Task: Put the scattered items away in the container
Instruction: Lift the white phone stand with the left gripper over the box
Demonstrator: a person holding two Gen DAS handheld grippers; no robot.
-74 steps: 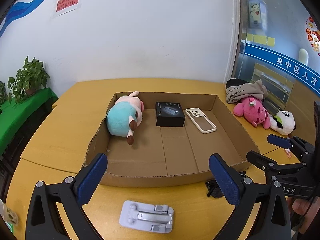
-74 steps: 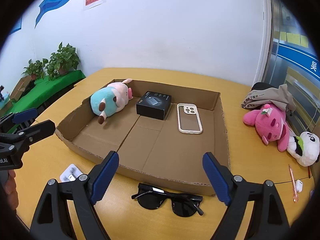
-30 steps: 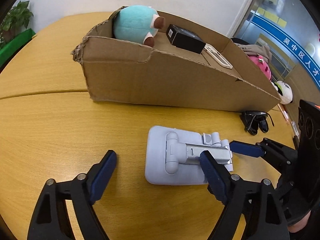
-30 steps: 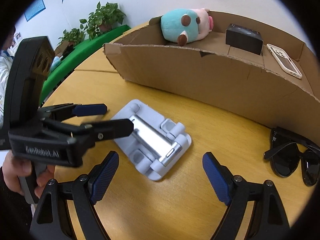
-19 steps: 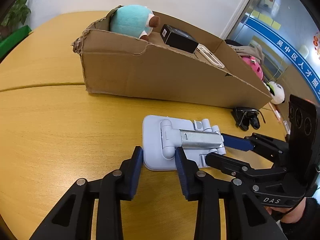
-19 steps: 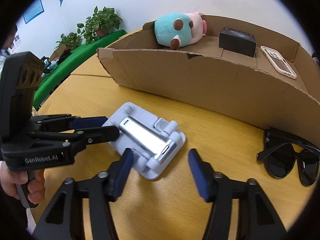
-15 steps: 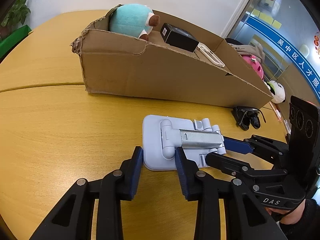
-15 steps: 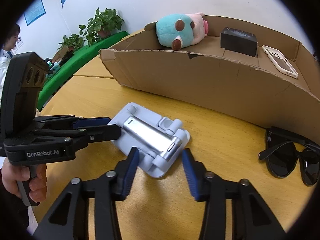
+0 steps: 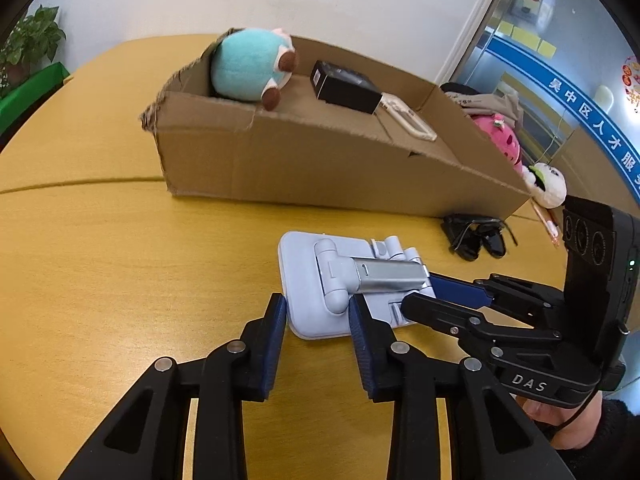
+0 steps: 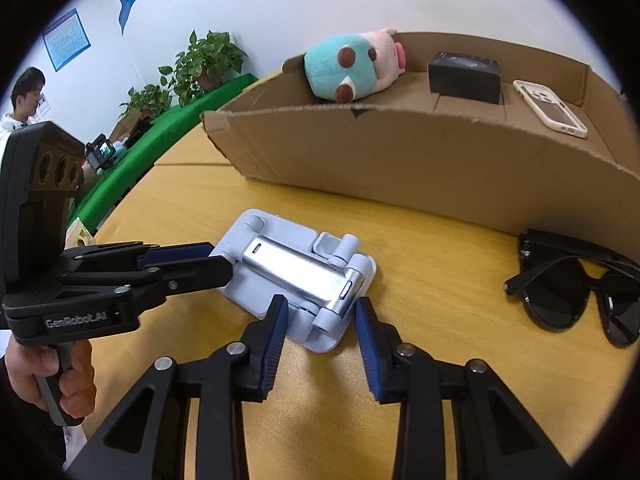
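On the yellow table (image 9: 100, 264), both downward-angled grippers' jaws, left (image 9: 318, 312) and right (image 10: 320, 312), clamp the phone stand (image 9: 320, 280).

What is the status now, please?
Left gripper gripping phone stand; right gripper closing on its other end. Cardboard box wall stands ahead.

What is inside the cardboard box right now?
In the box: a teal plush, a black case and a phone case. The front wall hides the near floor.
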